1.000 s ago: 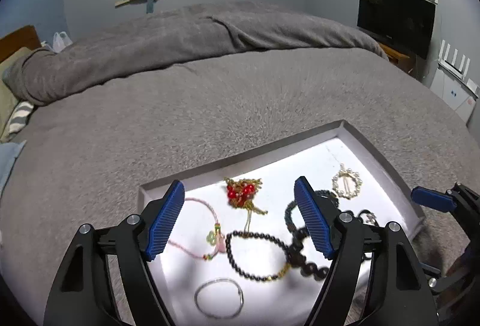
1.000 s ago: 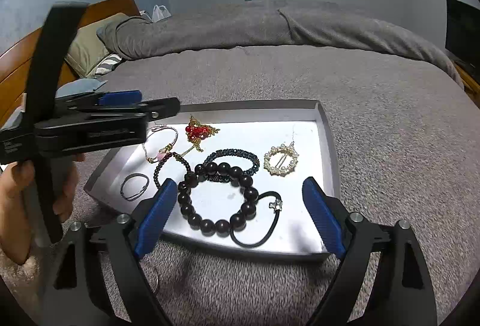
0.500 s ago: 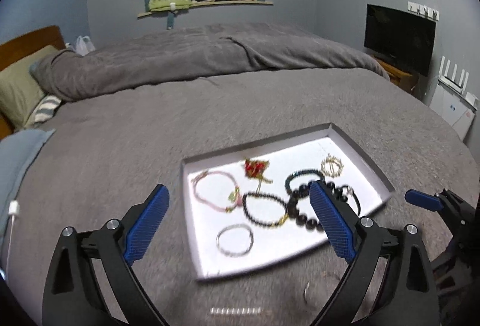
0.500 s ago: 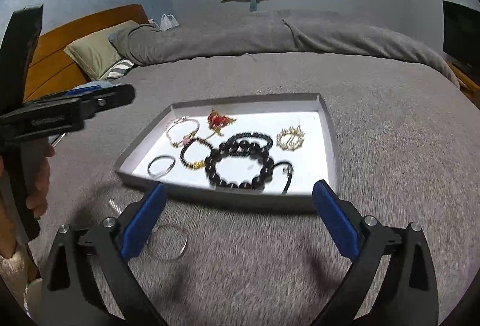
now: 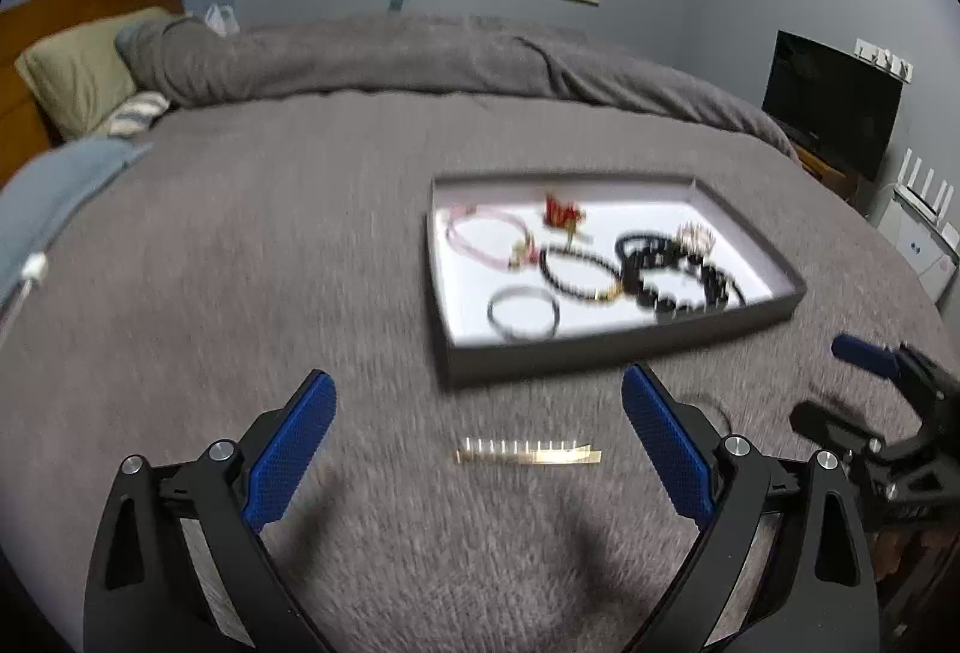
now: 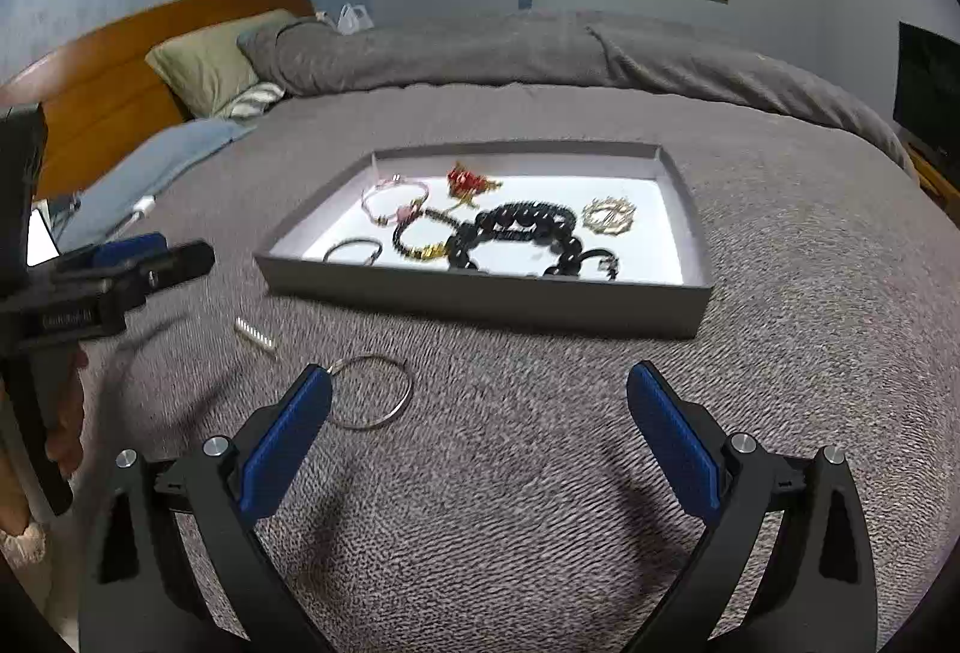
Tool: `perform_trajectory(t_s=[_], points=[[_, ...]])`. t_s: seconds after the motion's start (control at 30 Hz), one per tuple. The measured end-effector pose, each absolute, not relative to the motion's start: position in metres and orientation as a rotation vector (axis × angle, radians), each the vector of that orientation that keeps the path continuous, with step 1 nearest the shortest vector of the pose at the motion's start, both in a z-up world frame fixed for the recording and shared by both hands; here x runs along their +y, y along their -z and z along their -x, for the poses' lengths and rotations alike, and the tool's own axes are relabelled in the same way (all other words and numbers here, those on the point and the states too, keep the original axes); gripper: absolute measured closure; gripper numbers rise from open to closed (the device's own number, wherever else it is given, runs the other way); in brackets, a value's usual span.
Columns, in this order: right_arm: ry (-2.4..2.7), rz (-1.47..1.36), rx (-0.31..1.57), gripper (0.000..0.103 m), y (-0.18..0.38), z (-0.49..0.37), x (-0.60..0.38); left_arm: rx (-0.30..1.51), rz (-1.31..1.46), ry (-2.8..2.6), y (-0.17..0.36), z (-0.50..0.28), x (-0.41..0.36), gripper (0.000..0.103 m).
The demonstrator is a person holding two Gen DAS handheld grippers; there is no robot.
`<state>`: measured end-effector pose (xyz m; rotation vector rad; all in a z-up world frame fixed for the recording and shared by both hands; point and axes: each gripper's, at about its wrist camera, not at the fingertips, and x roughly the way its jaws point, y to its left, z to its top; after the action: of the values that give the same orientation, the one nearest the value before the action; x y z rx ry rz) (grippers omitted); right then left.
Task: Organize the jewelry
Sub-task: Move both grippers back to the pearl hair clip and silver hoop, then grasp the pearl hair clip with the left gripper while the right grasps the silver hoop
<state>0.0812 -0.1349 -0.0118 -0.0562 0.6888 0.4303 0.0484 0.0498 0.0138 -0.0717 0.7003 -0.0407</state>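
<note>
Both grippers have pulled back from the shallow grey cardboard tray. The left gripper and right gripper have just spread wide, both empty. That suggests a fresh pick: a gold comb-like hair clip and a thin silver bangle lie on the grey bed blanket. The tray holds bracelets, including a black beaded bracelet.

No text can be read with certainty. In the right wrist view, the black body of the left claw carries a small line of pale letters on its side, but they are too blurred to make out. The tray and the jewelry show no labels
</note>
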Motion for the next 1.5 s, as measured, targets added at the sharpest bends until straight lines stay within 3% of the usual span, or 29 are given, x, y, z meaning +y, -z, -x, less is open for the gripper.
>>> perform_trajectory(t_s=[0.57, 0.67, 0.93, 1.07, 1.2, 1.27, 1.3, 1.5], points=[[-0.493, 0.186, 0.734, 0.007, 0.036, -0.077, -0.103, 0.806, 0.029, 0.15, 0.033, -0.067, 0.041, 0.009], [-0.52, 0.192, 0.757, 0.016, 0.039, -0.08, -0.097, 0.808, 0.045, 0.16, 0.033, -0.069, 0.043, 0.011], [-0.579, 0.271, 0.759, 0.032, 0.042, -0.085, -0.071, 0.83, 0.041, 0.17, 0.037, -0.072, 0.043, 0.037], [-0.588, 0.276, 0.766, 0.036, 0.043, -0.091, -0.067, 0.836, 0.053, 0.182, 0.038, -0.071, 0.046, 0.039], [-0.591, 0.279, 0.775, 0.052, 0.045, -0.093, -0.065, 0.837, 0.049, 0.181, 0.038, -0.069, 0.045, 0.04], [-0.591, 0.275, 0.767, 0.052, 0.044, -0.091, -0.067, 0.834, 0.044, 0.18, 0.037, -0.068, 0.044, 0.04], [-0.591, 0.273, 0.766, 0.052, 0.044, -0.091, -0.068, 0.832, 0.044, 0.182, 0.036, -0.067, 0.044, 0.046], [-0.576, 0.25, 0.743, 0.052, 0.039, -0.087, -0.076, 0.824, 0.044, 0.19, 0.034, -0.064, 0.044, 0.049]])
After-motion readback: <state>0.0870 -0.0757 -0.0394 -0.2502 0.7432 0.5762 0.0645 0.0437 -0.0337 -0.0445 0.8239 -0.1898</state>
